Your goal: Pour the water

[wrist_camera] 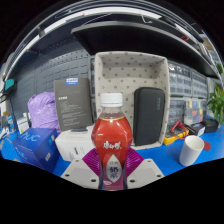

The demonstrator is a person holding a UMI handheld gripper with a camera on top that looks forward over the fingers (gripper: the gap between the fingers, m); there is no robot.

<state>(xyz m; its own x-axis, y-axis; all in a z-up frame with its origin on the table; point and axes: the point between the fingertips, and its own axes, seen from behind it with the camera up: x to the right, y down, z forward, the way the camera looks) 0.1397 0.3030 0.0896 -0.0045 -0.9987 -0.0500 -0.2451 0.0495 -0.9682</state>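
A clear bottle (pixel 111 135) with a white cap, red liquid and a red label stands upright between my fingers. My gripper (pixel 112 166) is shut on the bottle, with the magenta pads (pixel 92 160) pressed against its lower body on both sides. A white cup (pixel 192 150) stands on the blue table (pixel 165 155), to the right of the bottle and beyond the fingers. The bottle's base is hidden below the fingers.
A blue box (pixel 37 147) lies to the left, with a white cup-like object (pixel 72 145) beside it. Behind stand a dark box (pixel 73 104), a black speaker (pixel 148 115), a purple bag (pixel 43 108) and a patterned panel (pixel 128 75). A plant (pixel 215 105) stands at the far right.
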